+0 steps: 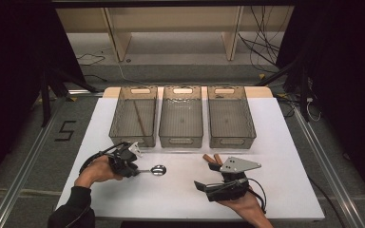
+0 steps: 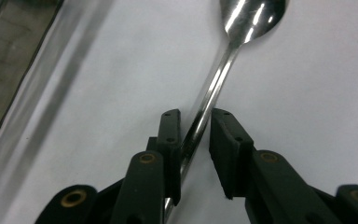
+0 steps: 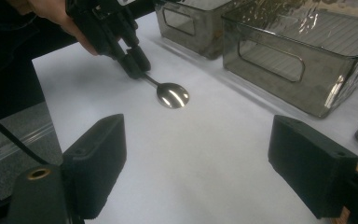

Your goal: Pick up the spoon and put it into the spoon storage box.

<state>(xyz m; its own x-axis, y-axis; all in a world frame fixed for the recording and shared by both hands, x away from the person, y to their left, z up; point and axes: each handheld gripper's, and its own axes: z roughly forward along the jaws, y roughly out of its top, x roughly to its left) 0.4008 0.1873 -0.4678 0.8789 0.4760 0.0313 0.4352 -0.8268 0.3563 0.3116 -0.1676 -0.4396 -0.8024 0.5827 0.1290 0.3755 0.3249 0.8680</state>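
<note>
A metal spoon (image 1: 158,169) lies on the white table (image 1: 180,194), bowl to the right. In the left gripper view its handle (image 2: 214,84) runs up between my left gripper's (image 2: 196,121) jaws; it lies against the left pad (image 2: 170,135), with a gap to the right pad. In the high view my left gripper (image 1: 135,171) sits at the handle end, held by a hand. The right gripper view shows the spoon (image 3: 172,95) with my left gripper (image 3: 135,63) over its handle. My right gripper (image 1: 205,175) stands open at the front right, and nothing is between its wide-set pads (image 3: 98,154).
Three grey see-through bins (image 1: 134,141) (image 1: 181,141) (image 1: 232,141) stand in a row behind the spoon. A thin brown stick (image 1: 140,118) lies in the left bin. Two short brown pieces (image 1: 211,157) lie by my right gripper. The near bin wall (image 3: 279,60) rises ahead of it.
</note>
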